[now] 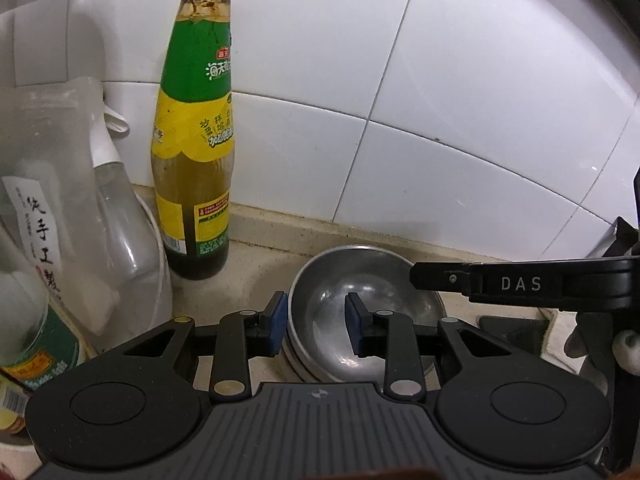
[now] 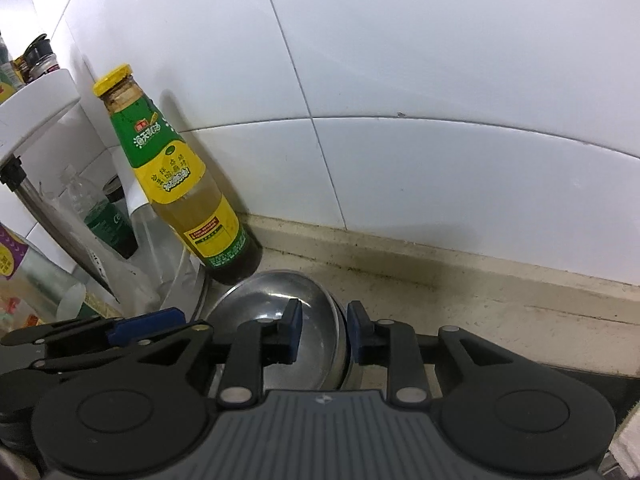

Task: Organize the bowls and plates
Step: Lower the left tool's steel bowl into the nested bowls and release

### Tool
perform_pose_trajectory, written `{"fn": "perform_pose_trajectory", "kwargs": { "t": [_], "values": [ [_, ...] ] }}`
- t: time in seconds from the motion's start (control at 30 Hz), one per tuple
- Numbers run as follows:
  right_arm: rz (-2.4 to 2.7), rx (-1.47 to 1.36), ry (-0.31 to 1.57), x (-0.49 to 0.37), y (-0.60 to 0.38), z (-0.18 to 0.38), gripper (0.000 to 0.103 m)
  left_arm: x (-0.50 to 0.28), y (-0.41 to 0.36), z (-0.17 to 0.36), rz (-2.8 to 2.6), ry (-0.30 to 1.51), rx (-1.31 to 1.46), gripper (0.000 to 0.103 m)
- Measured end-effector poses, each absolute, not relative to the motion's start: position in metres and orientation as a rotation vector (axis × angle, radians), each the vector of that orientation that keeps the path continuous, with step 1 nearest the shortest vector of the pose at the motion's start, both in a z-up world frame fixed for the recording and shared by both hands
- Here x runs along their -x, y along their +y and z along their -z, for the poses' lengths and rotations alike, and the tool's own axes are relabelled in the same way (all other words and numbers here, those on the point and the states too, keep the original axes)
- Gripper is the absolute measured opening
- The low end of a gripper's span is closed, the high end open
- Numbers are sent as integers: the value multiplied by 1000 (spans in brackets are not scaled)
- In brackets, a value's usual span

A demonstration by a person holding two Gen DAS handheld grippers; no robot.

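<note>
A stack of nested steel bowls (image 1: 384,280) stands on the beige counter by the tiled wall, close to a sauce bottle. My left gripper (image 1: 317,323) straddles the stack's left rim, one blue pad outside against the wall and one inside, shut on it. In the right wrist view the same bowls (image 2: 264,300) lie under my right gripper (image 2: 324,331). It straddles the right rim, and a gap shows between its inner pad and the rim, so it is open. The right gripper's black finger (image 1: 424,278) reaches over the bowls' right edge.
A tall green-and-yellow sauce bottle (image 1: 196,140) stands just behind-left of the bowls. Clear plastic bottles (image 1: 52,200) crowd the left side under a white shelf (image 2: 36,108). Bare counter (image 2: 480,300) runs to the right along the wall. A dark stove edge (image 1: 508,328) sits right of the bowls.
</note>
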State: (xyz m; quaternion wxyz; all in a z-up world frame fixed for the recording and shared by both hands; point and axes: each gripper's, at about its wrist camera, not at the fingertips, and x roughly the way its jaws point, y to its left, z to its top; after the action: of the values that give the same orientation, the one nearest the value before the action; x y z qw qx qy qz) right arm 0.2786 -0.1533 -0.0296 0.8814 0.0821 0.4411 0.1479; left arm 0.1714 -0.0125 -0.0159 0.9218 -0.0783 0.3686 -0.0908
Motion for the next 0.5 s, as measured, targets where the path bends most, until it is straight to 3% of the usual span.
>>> {"fn": "perform_pose_trajectory", "kwargs": {
  "t": [0.17,0.4,0.5],
  "values": [
    [-297,-204,935,-273,-158,34,32,-153,-7,15,206,721,165,51],
    [-302,-266,970,-274,-165,45,33,-123,-6,24,271,673,130,57],
    [-329,-310,975,-275,-166,48,43,-112,-3,34,305,646,146,71]
  ]
}}
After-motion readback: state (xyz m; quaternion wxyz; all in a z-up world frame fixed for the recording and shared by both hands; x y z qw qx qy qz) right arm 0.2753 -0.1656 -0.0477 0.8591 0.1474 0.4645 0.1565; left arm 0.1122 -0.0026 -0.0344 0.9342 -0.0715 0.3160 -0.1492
